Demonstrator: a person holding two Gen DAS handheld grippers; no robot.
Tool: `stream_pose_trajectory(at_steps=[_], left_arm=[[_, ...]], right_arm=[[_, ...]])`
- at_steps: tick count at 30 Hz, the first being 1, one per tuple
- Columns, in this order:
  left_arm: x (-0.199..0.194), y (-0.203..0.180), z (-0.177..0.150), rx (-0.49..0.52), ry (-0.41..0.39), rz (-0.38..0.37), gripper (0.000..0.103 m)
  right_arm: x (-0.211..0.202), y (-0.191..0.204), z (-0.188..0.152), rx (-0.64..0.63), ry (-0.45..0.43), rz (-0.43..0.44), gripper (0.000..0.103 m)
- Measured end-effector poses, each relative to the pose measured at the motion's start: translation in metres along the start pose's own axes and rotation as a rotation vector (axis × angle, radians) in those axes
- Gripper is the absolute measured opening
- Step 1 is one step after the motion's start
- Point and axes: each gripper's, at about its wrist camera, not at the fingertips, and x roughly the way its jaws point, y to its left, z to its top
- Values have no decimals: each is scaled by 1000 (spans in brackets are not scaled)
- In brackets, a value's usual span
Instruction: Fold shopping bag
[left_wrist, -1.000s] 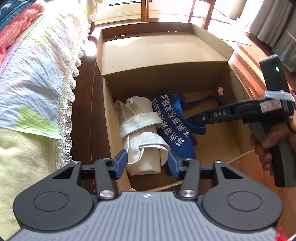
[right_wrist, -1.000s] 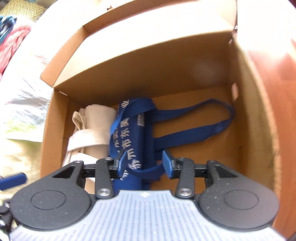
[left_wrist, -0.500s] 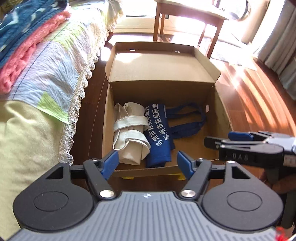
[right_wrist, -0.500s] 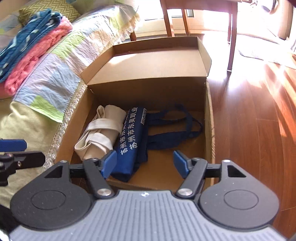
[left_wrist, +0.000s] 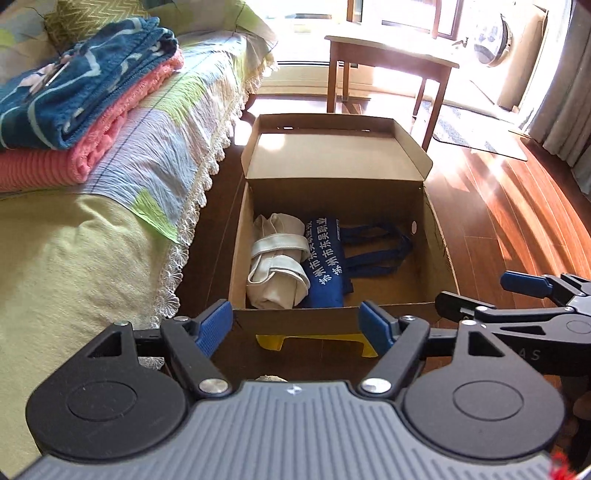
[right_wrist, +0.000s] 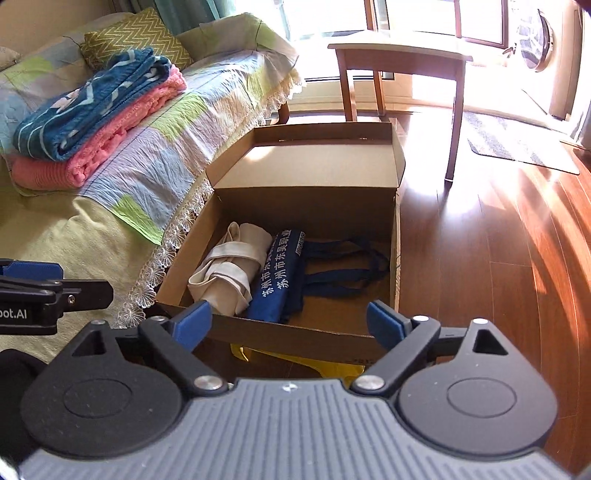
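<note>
- Two folded bags lie side by side in the open box (left_wrist: 437, 236): a cream bag (left_wrist: 277, 266), wrapped in its own straps, at the box's left, and a blue bag (left_wrist: 327, 266) touching it on its right.
- Blue bag's handles (left_wrist: 376, 251) trail loose across the box floor, toward the right wall.
- Judged stage: folding and stowing appear done; a yellow item (right_wrist: 332, 363) shows under the box's near edge, what it is cannot be told.
- Left gripper (left_wrist: 295, 325): jaws released, nothing between them, hanging over the near wall of the box.
- Right gripper (right_wrist: 288, 321): jaws spread wide and just been opening; empty.
- Writing: white Chinese characters in two columns on the blue bag, too small to read surely; "pot.AI" on the left gripper's side in the right view; "A S" on the right gripper in the left view.
</note>
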Motion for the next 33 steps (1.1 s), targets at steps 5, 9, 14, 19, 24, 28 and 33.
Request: stream_pose_trajectory(at_steps=[5, 9, 14, 19, 24, 28, 33], left_arm=[[-28, -7, -11, 9, -47, 67, 93], [-46, -18, -20, 27, -103, 99, 96], [-60, -22, -28, -10, -101, 47, 96], [-68, -30, -39, 4, -111, 61, 96], [-75, -36, -45, -6, -116, 55, 96], [-77, -42, -52, 12, -116, 63, 96], [-75, -46, -55, 21, -101, 55, 96]], right_arm=[[-22, 8, -4, -18, -39, -5, 101], [-38, 7, -11, -24, -50, -12, 101], [-52, 12, -22, -56, -76, -42, 102], [-70, 10, -32, -46, -143, -70, 102], [-89, 4, -39, 4, -196, -98, 102], [-100, 7, -45, -18, -251, -174, 102], [-105, 3, -49, -22, -257, -211, 102]])
